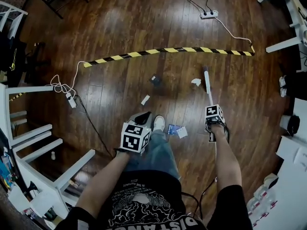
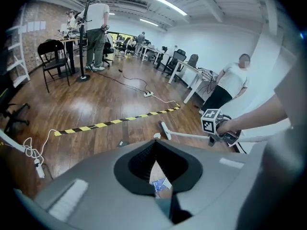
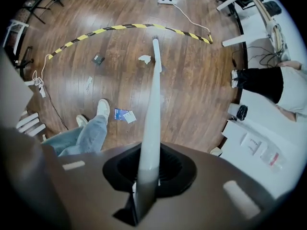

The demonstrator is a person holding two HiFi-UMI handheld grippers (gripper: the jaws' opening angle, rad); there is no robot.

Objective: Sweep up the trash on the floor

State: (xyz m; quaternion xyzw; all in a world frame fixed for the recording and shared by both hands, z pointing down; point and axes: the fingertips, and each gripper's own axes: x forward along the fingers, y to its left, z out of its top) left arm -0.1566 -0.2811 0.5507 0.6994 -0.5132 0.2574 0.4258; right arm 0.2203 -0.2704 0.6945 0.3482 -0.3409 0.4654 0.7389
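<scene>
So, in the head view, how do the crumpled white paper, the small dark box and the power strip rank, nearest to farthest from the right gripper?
1. Crumpled white paper, just ahead of the right gripper, beside the broom.
2. Small dark box, ahead and to the left.
3. Power strip, far ahead, beyond the striped tape.

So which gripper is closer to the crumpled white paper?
Right. The right gripper, holding the broom, is behind the crumpled white paper; the left gripper is farther back, beside the shoe.
</scene>
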